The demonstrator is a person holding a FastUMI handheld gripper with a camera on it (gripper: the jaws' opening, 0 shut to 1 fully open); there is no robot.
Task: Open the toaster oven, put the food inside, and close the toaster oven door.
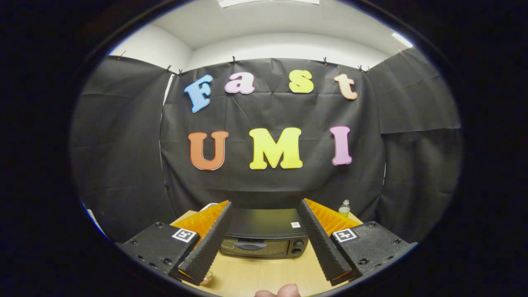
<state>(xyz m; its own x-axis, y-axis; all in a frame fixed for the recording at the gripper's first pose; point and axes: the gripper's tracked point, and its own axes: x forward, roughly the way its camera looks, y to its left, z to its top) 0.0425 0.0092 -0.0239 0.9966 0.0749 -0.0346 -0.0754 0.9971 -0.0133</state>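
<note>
The tongs (264, 206) hang wide apart above the wooden bench (264, 274), gripping nothing. Between and beyond their fingers sits the toaster oven (264, 239), door shut. A small bottle (345, 207) stands behind it on the right, by the cloth wall.

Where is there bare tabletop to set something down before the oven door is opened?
Bare wooden table lies between the open gripper fingers, in front of the closed toaster oven. It is tighter near the fingertip at the near edge, a small object under one finger, and a bottle behind the oven.
</note>
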